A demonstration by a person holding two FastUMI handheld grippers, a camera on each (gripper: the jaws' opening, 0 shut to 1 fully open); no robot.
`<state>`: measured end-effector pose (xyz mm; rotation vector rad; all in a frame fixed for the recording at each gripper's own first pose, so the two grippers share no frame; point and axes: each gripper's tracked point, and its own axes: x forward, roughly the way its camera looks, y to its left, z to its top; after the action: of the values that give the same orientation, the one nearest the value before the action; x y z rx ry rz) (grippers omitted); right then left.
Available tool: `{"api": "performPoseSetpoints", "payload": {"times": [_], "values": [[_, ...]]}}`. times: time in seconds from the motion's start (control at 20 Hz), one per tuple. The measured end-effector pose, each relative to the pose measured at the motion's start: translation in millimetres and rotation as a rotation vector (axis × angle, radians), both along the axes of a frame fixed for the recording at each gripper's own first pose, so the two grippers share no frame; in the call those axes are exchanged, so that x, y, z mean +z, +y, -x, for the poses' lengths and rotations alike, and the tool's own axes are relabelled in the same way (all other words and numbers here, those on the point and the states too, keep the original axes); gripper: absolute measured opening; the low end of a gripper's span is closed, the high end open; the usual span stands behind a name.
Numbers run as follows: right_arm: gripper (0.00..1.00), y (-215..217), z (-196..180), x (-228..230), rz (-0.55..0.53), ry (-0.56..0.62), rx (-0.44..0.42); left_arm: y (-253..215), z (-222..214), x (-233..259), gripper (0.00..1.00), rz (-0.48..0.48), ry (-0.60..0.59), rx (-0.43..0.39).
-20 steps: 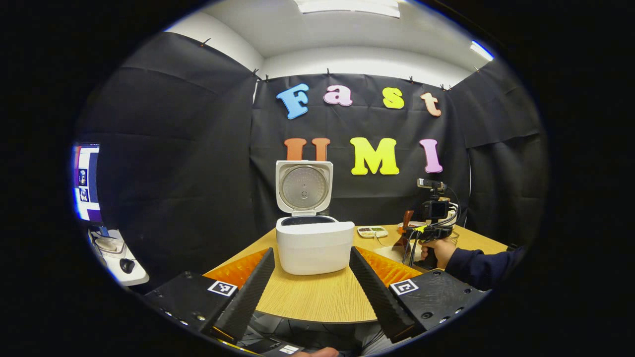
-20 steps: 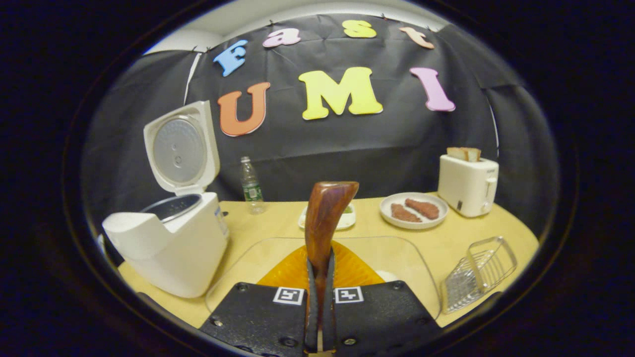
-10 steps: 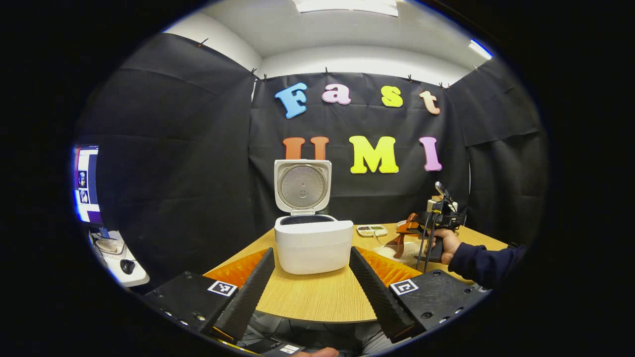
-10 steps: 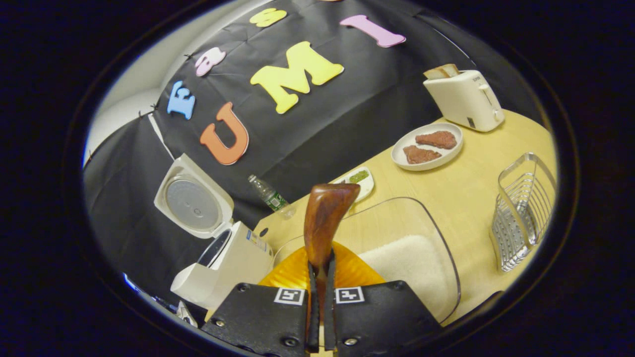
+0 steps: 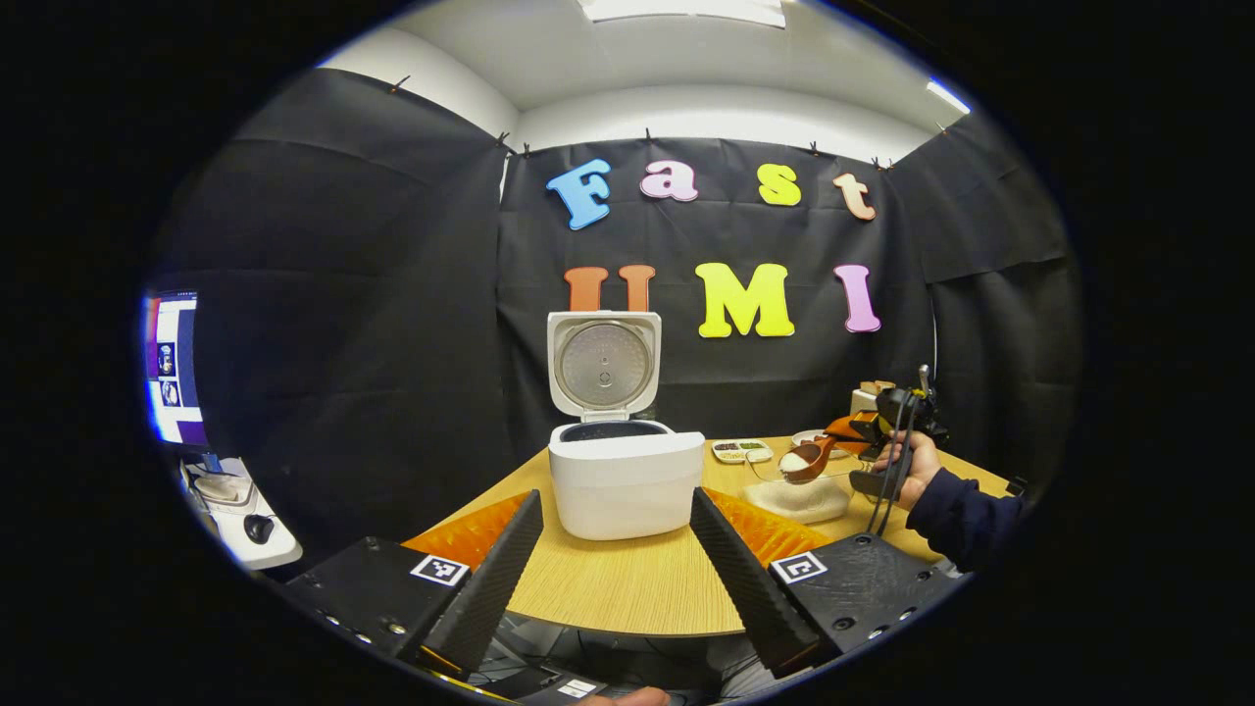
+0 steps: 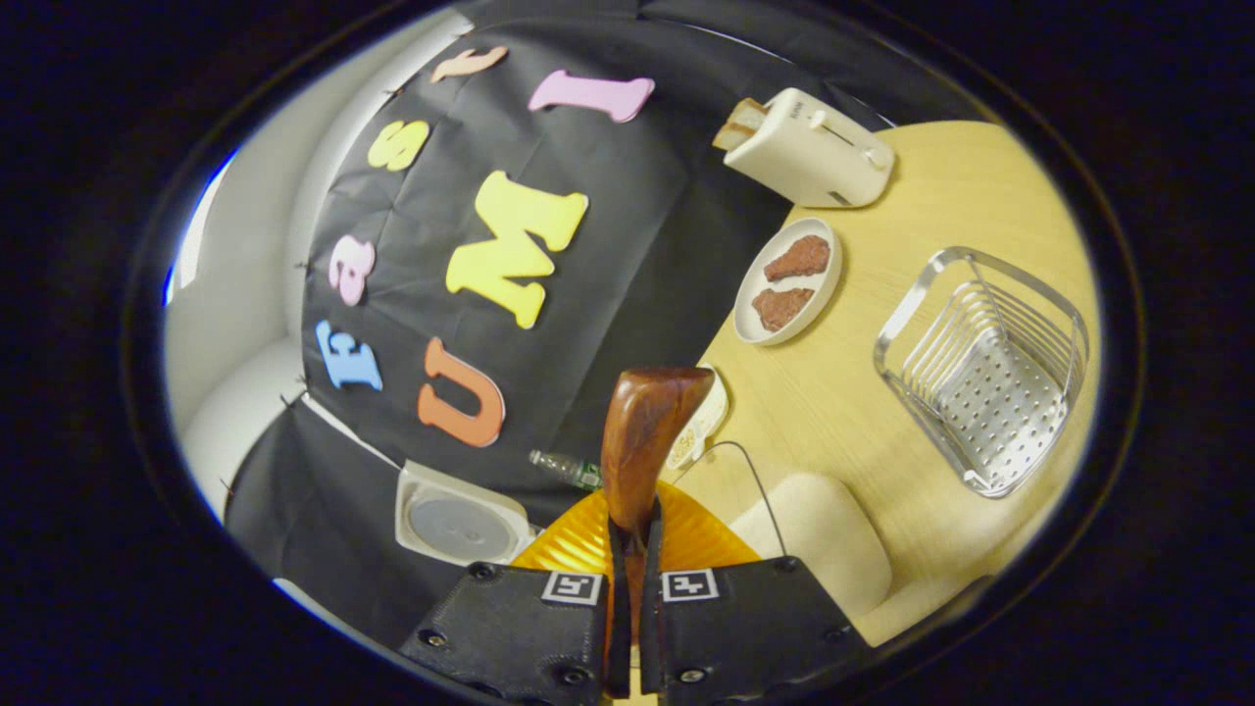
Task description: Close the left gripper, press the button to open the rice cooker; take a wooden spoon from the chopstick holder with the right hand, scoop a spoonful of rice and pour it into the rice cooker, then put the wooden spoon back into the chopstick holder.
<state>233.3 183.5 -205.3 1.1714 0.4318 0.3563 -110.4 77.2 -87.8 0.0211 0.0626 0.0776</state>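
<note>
The white rice cooker (image 5: 626, 480) stands open on the wooden table, its lid (image 5: 603, 363) upright. My left gripper (image 5: 616, 554) hangs open before it at the table's near edge, holding nothing. In the left gripper view, a hand (image 5: 907, 469) holds my right gripper (image 5: 863, 436) off to the right. The wooden spoon (image 5: 806, 461) carries white rice just above the rice heap (image 5: 796, 498). In the strongly rolled right gripper view, my right gripper (image 6: 630, 549) is shut on the spoon's handle (image 6: 642, 441), beside the rice heap (image 6: 814, 520) and the cooker lid (image 6: 461, 525).
The wire chopstick holder (image 6: 985, 368) sits on the table past the rice. Farther off are a plate (image 6: 789, 279) with two brown pieces, a toaster (image 6: 809, 147) with bread, a small dish (image 6: 698, 427) and a bottle (image 6: 569, 471). A monitor (image 5: 175, 368) glows at the left.
My right gripper has rolled steadily and risen, bringing the spoon out of the rice heap with rice in its bowl. My left gripper has stayed open and still.
</note>
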Motion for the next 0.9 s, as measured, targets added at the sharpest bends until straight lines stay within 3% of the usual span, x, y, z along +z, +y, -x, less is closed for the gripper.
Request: {"api": "performPoseSetpoints", "payload": {"times": [0.2, 0.35, 0.6, 0.9], "values": [[0.07, -19, 2, 11, -0.291, 0.067, -0.007, -1, 0, 0, 0.96, -0.003, 0.002, -0.001], [0.08, -11, 7, 31, -0.417, 0.082, 0.035, -1, 0, -2, 0.96, 0.0, 0.003, 0.0], [0.08, 22, 17, 73, -0.401, 0.04, 0.094, 7, 9, 0, 0.96, -0.002, -0.007, 0.005], [0.08, 105, 15, 119, -0.351, 0.012, 0.196, 29, 26, 11, 0.96, 0.008, -0.039, 0.029]]}}
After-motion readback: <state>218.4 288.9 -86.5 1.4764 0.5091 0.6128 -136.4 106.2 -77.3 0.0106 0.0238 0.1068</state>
